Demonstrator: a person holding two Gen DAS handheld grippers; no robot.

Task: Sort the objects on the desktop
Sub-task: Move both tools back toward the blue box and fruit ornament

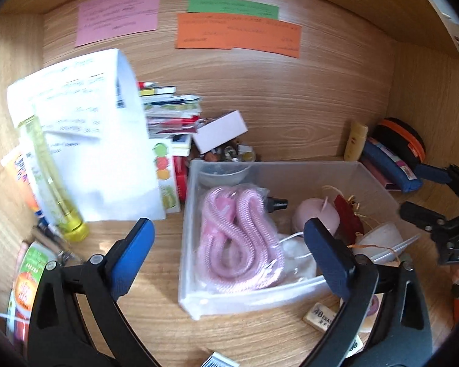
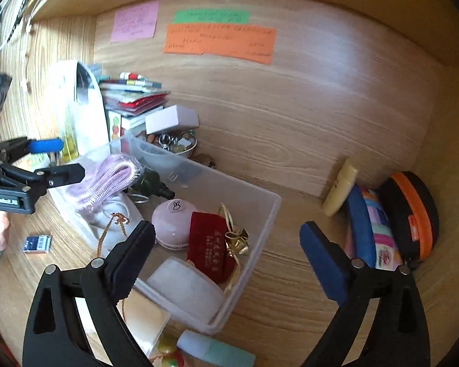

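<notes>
both of your grippers stand spread wide with nothing between the pads: the left gripper (image 1: 229, 229) hangs over the near left corner of the clear plastic bin (image 1: 186, 229), the right gripper (image 2: 228, 234) over its right end.

the bin sits on the wooden desk (image 2: 290, 290), in the middle, and already holds a good part of the sorting. the pink rope (image 1: 238, 238), coiled inside a thin clear bag, lies at the bin's left end; it looks light and floppy, and the film is likely slippery, so pinch across the bundled coils, not the loose bag. the round pink case (image 2: 174, 223) looks rigid and smooth; take it across its flat faces, since the rim may squirt out. the red pouch (image 2: 208, 244) with gold cord seems soft and light, safe to nip anywhere on the body, but the cord could snag.

still loose on the desk: the eraser (image 1: 319, 318) just in front of the bin, small, firm and grippy, an easy side pinch; the cream tube (image 2: 341, 189) leaning near the back wall, likely slick, so grip the body low; and the zip cases (image 2: 413, 214) to the right, soft-sided and bulkier.
</notes>
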